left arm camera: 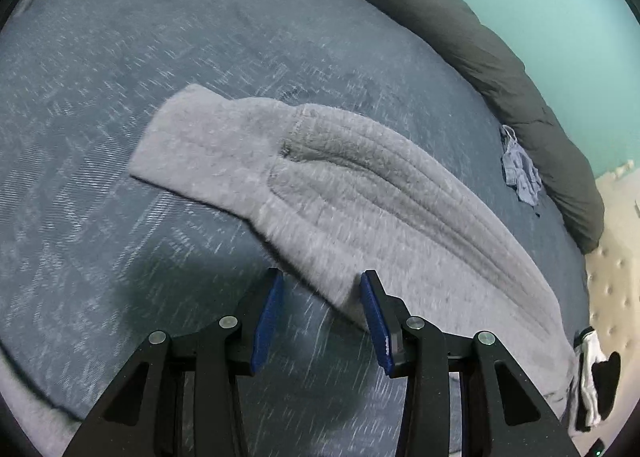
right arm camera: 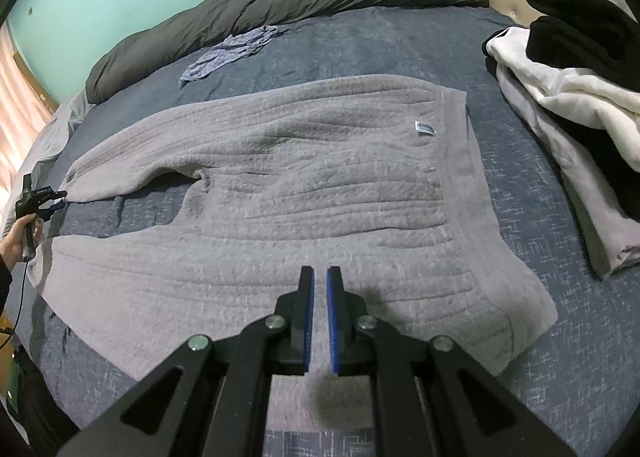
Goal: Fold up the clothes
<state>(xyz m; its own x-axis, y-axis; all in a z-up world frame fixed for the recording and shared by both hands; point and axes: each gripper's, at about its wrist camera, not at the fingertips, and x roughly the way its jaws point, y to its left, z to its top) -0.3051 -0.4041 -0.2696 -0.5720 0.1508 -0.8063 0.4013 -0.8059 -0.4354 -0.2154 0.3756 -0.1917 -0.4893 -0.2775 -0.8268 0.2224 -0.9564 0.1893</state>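
Nearest the lens, the left gripper [left arm camera: 322, 301] stands with its blue pads apart and nothing between them, over the blue-grey bedcover [left arm camera: 120, 97]. Just beyond and to the right of its tips lies the lower edge of a sleeve of the grey fleece sweater [left arm camera: 340, 185], the cuff pointing away to the left; the picture is smeared here, so I cannot tell whether the right pad touches the cloth.

Further right, the right gripper [right arm camera: 319, 289] is clenched on nothing, its tips poised over the sweater's near side. The sweater is spread flat on the bed, its long axis running left to right, hem to the right. The left gripper is the nearer to the sleeve, so folding it in looks like its job.

A small blue-edged label [right arm camera: 424, 128] sits near the hem; its writing is too small to read.
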